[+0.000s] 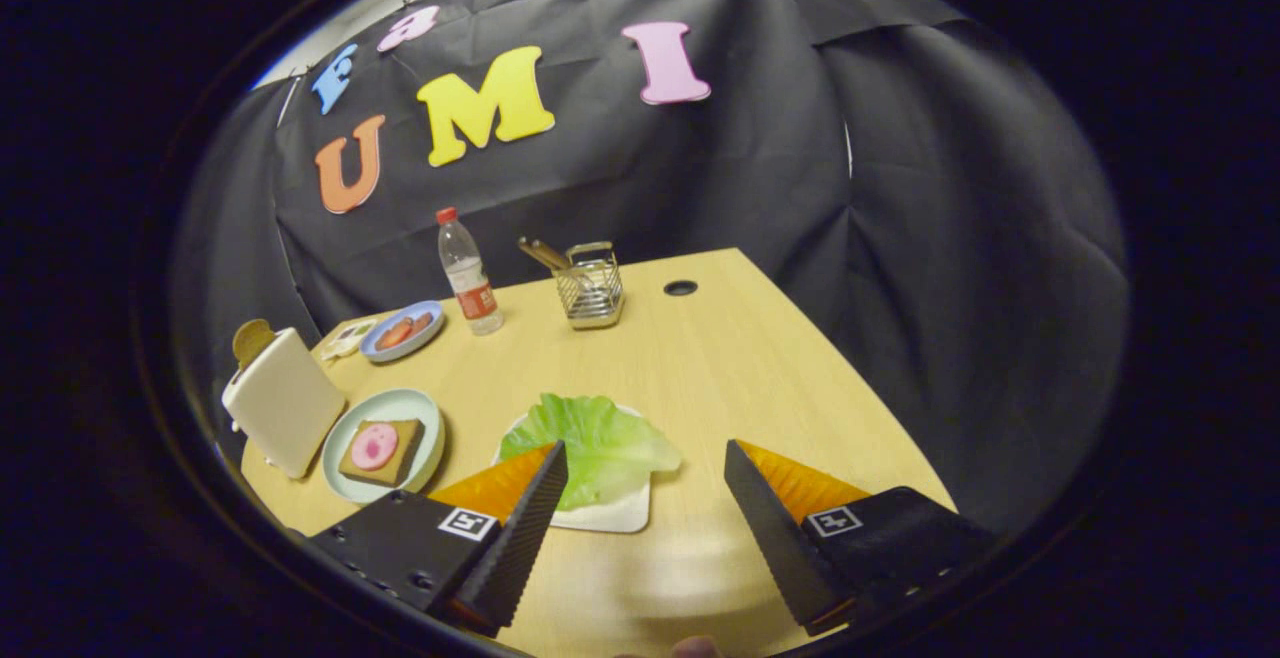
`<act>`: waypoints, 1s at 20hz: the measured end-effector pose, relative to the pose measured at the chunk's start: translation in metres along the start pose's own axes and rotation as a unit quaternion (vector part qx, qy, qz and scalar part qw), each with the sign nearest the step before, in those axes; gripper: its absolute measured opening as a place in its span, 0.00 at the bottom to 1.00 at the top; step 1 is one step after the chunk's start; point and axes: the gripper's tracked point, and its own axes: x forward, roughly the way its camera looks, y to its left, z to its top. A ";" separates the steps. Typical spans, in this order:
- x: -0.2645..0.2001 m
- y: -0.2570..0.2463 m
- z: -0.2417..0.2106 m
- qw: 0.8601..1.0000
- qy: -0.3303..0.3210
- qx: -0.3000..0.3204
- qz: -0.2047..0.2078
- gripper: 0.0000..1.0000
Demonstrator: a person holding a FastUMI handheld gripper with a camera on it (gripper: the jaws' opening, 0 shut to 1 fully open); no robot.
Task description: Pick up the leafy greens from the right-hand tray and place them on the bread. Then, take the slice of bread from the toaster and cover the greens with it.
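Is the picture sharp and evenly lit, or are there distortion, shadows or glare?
Gripper view: fisheye bends the table edge; lettuce leaf and toaster look sharp; light is soft, dimmer toward the booth wall; a faint pale sheen lies on the table between the open gripper jaws.

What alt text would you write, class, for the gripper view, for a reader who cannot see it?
The gripper is open, its fingers spread above a wooden table, with the leafy greens on a white tray just ahead between them. Beside the tray sit a plate holding bread and a toaster.
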 end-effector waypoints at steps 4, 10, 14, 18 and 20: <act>0.039 -0.009 -0.010 0.999 0.035 0.014 -0.011 0.96; 0.067 -0.005 -0.025 0.997 0.075 0.018 -0.004 0.65; 0.072 -0.003 -0.027 0.996 0.085 0.032 -0.002 0.43; 0.069 -0.004 -0.023 0.996 0.084 0.030 -0.012 0.25; 0.068 -0.001 -0.023 0.996 0.090 0.026 -0.009 0.08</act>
